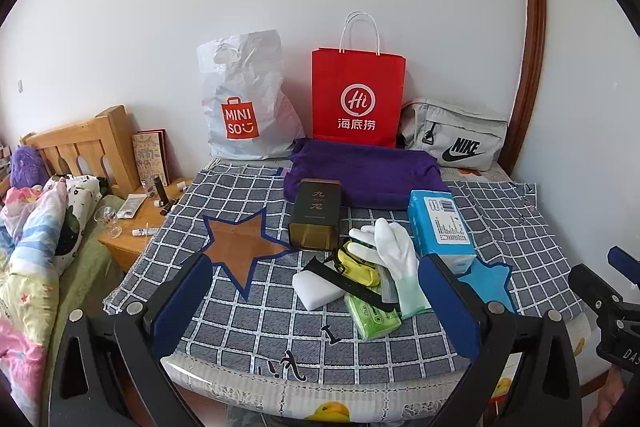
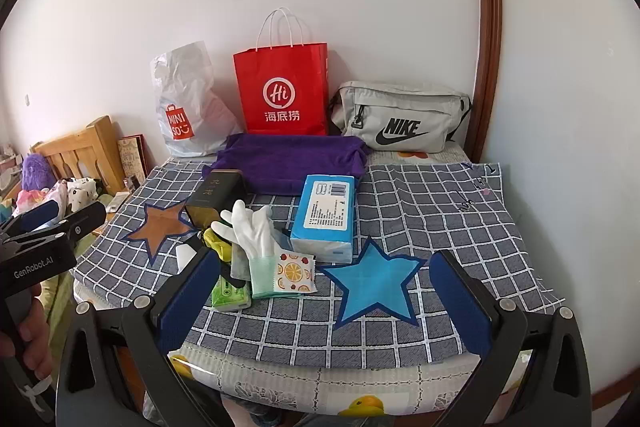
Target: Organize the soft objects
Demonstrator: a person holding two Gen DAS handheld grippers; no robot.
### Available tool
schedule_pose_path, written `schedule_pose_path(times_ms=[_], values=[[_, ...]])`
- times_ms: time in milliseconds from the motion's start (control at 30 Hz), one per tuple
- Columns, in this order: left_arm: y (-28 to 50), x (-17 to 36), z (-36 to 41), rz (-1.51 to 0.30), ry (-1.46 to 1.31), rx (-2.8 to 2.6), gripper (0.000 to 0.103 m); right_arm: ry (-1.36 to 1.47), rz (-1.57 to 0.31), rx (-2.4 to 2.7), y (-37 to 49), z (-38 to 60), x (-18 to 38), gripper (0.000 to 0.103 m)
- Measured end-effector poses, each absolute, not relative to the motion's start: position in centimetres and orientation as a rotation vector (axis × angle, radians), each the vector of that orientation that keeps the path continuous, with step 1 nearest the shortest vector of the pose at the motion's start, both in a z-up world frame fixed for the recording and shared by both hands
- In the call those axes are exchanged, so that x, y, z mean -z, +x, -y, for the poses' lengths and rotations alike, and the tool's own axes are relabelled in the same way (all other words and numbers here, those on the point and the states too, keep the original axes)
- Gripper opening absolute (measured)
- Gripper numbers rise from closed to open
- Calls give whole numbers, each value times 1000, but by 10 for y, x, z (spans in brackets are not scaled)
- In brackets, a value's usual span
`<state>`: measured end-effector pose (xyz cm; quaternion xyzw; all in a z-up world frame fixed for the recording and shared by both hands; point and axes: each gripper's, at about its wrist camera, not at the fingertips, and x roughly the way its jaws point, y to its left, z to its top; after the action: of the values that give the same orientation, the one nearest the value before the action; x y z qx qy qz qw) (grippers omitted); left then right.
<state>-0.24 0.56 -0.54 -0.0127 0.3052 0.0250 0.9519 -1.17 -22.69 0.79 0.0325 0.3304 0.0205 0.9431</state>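
A pile lies mid-table on the checked cloth (image 1: pixel 256 323): a white glove (image 1: pixel 394 251) (image 2: pixel 256 231), a white sponge (image 1: pixel 318 289), a yellow pouch (image 1: pixel 360 265), a green tissue pack (image 1: pixel 372 319) (image 2: pixel 232 293), a fruit-print sachet (image 2: pixel 294 271), a blue tissue pack (image 1: pixel 440 229) (image 2: pixel 326 217) and a dark tin (image 1: pixel 316 213) (image 2: pixel 214 197). A purple towel (image 1: pixel 364 171) (image 2: pixel 294 159) lies behind. A brown star (image 1: pixel 240 243) (image 2: pixel 162 227) and a blue star (image 2: pixel 374 283) (image 1: pixel 490 283) mark the cloth. My left gripper (image 1: pixel 316 301) is open and empty before the pile. My right gripper (image 2: pixel 324 299) is open and empty over the blue star.
A white Miniso bag (image 1: pixel 244 103), a red paper bag (image 1: pixel 356 99) (image 2: pixel 286 91) and a grey Nike pouch (image 1: pixel 456 135) (image 2: pixel 400 117) stand against the back wall. A wooden nightstand (image 1: pixel 140 223) with small items and a bed (image 1: pixel 36 247) are at the left.
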Motion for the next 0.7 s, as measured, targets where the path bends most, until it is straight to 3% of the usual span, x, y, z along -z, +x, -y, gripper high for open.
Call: schedule_pose_path(times_ms=[700], values=[[-2,4,-7,-623,-24,-52,103,60,-663,-48,-13,225,-10,103]])
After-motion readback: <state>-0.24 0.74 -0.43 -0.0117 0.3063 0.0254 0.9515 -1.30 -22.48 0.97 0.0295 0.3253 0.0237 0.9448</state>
